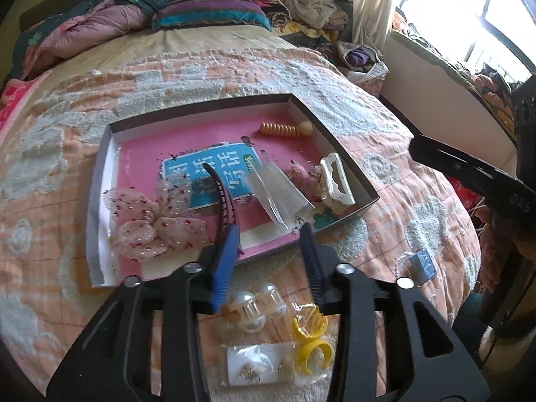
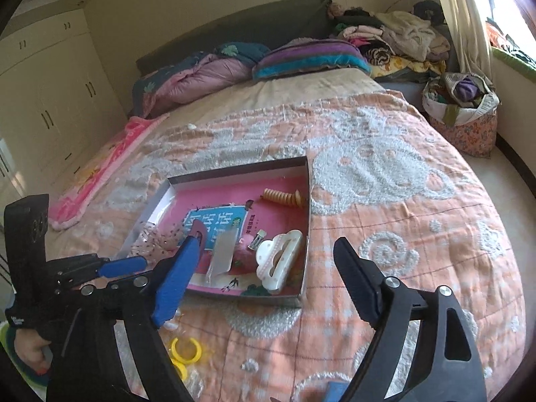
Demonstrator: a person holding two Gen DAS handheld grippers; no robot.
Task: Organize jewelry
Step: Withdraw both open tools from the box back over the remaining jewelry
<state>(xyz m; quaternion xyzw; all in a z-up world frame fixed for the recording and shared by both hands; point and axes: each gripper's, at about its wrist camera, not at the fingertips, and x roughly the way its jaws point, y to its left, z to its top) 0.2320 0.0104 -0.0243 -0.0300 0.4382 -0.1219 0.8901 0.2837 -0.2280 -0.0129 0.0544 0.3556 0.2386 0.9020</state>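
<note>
Presently mid-sort: left gripper [image 1: 268, 234] fingers spread wide, empty, over box [image 1: 335, 114] near edge; right gripper [image 2: 268, 268] also wide, holding nothing; pearl clips [image 1: 258, 305] and yellow rings [image 1: 310, 335] lie on bedspread [image 1: 385, 127] below; next likely lower, pinch one

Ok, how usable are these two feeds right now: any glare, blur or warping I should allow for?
Left wrist view: the window is blown out white; the packets under the left tongs, like the yellow rings, look soft. Right wrist view: the window glares less, and the box and white claw clip read clearly. Both views: strong fisheye bending and dark corners.
</note>
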